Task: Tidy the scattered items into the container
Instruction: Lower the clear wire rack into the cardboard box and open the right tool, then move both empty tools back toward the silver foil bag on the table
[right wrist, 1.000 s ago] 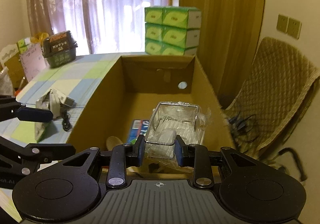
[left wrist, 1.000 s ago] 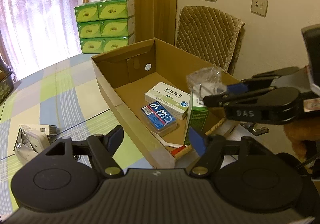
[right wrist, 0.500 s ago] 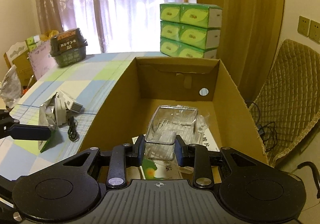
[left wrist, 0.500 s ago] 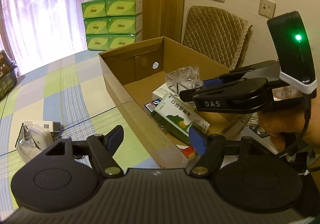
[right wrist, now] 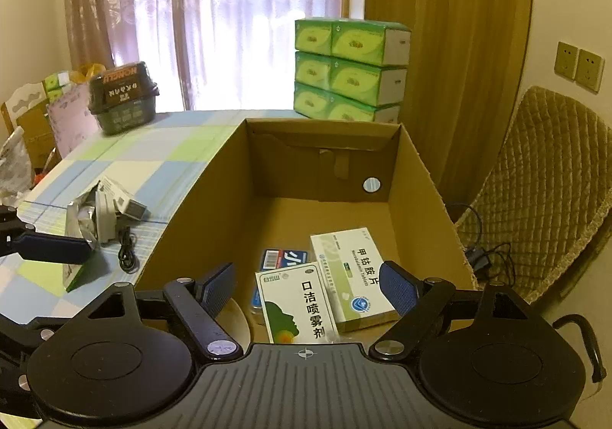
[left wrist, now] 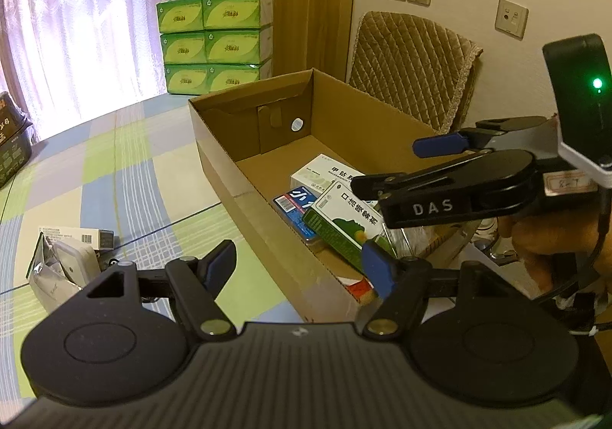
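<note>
Three medicine boxes (right wrist: pixel 329 287) lie in the cardboard box (right wrist: pixel 417 176); silver pouch (right wrist: pixel 82 216) and cable (right wrist: pixel 127 251), frame left, remain. Both grippers (left wrist: pixel 298 270) (right wrist: pixel 306 285) released, empty.

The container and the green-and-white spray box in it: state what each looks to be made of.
Container: brown corrugated cardboard, matte, judging by the raw, slightly ragged top edges and a folded flap with a punched hole on the far wall.
Green-and-white spray box: thin printed paperboard with a faint sheen, judging by crisp folded edges and printing; any coating cannot be told.
</note>
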`<state>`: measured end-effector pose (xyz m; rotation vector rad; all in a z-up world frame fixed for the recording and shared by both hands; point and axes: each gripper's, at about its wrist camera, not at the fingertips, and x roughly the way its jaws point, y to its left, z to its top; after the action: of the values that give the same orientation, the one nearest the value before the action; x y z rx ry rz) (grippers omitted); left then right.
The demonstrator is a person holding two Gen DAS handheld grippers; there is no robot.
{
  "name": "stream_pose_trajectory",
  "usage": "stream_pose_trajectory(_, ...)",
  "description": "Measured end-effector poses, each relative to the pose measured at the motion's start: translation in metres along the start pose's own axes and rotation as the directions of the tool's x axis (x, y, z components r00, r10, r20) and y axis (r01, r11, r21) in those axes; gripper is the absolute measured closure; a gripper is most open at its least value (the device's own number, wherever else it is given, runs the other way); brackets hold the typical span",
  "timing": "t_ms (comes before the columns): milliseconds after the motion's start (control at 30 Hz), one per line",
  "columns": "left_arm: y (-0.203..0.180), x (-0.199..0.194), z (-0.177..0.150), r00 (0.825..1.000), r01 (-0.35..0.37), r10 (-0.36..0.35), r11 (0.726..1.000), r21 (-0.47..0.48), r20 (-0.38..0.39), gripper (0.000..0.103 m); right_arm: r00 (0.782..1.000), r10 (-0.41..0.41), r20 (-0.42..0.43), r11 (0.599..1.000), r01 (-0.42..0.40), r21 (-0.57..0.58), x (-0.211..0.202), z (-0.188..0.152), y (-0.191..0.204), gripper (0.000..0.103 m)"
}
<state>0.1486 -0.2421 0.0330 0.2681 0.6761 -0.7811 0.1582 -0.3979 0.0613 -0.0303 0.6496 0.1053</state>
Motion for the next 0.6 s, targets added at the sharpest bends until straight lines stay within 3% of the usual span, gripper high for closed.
stream_pose_trajectory(600,0.012,-0.038,-0.026,0.999,-0.054,0.054,0.996,-0.069,0.006,0.028,1.000,0.004,-0.009,1.000,-0.004,-0.010,-0.036,-0.006,0.022,0.016)
